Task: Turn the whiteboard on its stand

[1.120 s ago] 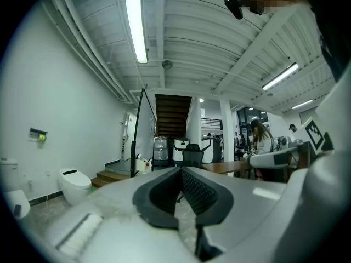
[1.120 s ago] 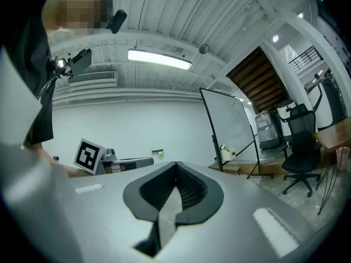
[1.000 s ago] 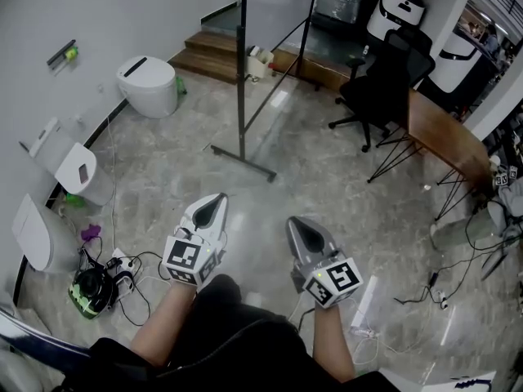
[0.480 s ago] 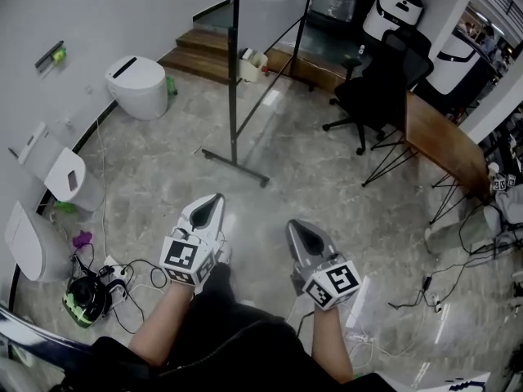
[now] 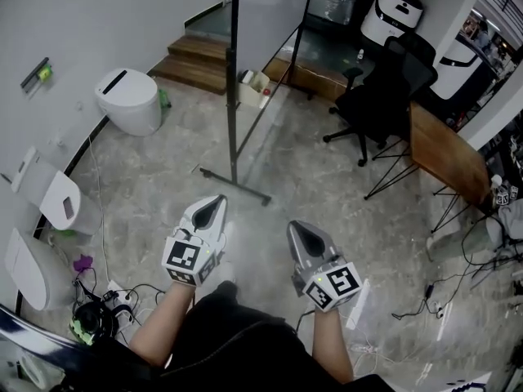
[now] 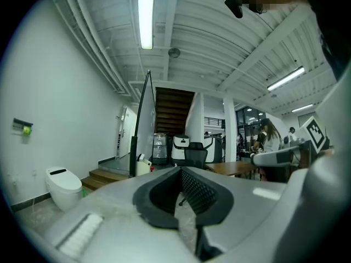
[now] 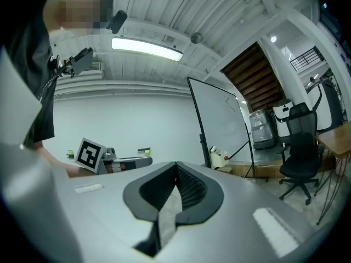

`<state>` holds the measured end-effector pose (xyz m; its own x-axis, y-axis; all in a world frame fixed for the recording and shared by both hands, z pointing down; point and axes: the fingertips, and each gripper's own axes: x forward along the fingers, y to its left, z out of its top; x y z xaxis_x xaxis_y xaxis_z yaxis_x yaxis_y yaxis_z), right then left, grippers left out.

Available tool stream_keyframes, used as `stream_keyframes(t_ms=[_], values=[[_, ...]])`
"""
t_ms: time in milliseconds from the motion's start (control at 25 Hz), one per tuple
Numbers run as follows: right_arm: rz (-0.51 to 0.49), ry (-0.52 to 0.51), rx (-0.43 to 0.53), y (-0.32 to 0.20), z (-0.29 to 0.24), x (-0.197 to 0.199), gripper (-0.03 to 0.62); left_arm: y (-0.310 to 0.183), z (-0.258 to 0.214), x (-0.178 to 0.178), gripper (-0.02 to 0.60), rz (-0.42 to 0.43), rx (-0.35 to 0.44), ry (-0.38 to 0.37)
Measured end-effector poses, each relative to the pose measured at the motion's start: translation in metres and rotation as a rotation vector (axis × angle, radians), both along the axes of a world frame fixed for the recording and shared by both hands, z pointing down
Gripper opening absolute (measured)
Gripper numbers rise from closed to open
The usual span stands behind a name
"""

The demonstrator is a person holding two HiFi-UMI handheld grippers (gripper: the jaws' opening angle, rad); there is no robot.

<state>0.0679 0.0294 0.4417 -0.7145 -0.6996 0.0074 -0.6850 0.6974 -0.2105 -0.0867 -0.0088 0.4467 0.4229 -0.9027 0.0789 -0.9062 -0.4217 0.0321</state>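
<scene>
The whiteboard (image 5: pixel 274 6) stands on a black stand, with its post (image 5: pixel 234 72) rising from a foot bar (image 5: pixel 235 185) on the stone floor ahead. I see the board almost edge-on in the left gripper view (image 6: pixel 143 119), and as a tilted white panel in the right gripper view (image 7: pixel 220 122). My left gripper (image 5: pixel 215 204) and right gripper (image 5: pixel 297 229) are held level side by side, short of the foot bar. Both point toward the stand. Each is shut with nothing between the pads, and neither touches the whiteboard.
A white toilet (image 5: pixel 127 100) stands at the left wall, with wooden steps (image 5: pixel 196 59) behind it. A small white box (image 5: pixel 253 85) sits past the stand. A black office chair (image 5: pixel 381 96) and a wooden desk (image 5: pixel 446 149) are on the right. Cables (image 5: pixel 122 296) trail near my feet.
The stand's foot bar has come nearer to both grippers as I moved forward. The toilet and floor clutter slid down and left in view. Both grippers stayed shut.
</scene>
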Motion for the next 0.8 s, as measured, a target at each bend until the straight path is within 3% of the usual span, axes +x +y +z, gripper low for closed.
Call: stream_keyframes(t_ms=[360, 560, 800], values=[[0.06, -0.004, 0.01, -0.089, -0.012, -0.043, 0.009, -0.096, -0.002, -0.046, 0.003, 0.04, -0.009, 0.001], [0.109, 0.003, 0.007, -0.118, -0.009, -0.056, 0.009, -0.128, 0.006, -0.067, 0.003, 0.059, -0.017, 0.006], [0.101, 0.03, -0.006, -0.141, -0.002, -0.081, 0.009, -0.154, 0.016, -0.091, 0.003, 0.07, -0.025, 0.017]])
